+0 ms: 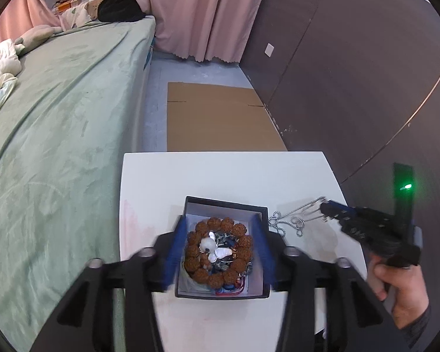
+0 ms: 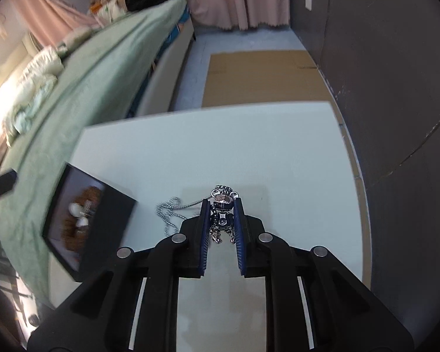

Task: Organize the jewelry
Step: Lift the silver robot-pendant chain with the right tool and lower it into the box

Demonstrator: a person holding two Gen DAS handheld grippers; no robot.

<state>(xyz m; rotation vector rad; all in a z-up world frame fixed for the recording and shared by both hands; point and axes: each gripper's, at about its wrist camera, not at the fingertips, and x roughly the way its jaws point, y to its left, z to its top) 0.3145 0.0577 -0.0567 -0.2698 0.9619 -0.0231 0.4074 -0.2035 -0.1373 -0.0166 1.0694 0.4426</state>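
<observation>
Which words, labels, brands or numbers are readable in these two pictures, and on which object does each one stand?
None can be read.
black box: no print visible on its walls.
right gripper: raised marks on its body, too blurred to read.
cardboard sheet: plain.
pendant: no lettering visible.

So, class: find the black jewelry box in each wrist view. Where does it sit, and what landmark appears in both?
Left wrist view: black jewelry box lower centre, between the left gripper fingers.
Right wrist view: black jewelry box at the left, on the table edge.
Shared landmark: the silver chain beside it.
</observation>
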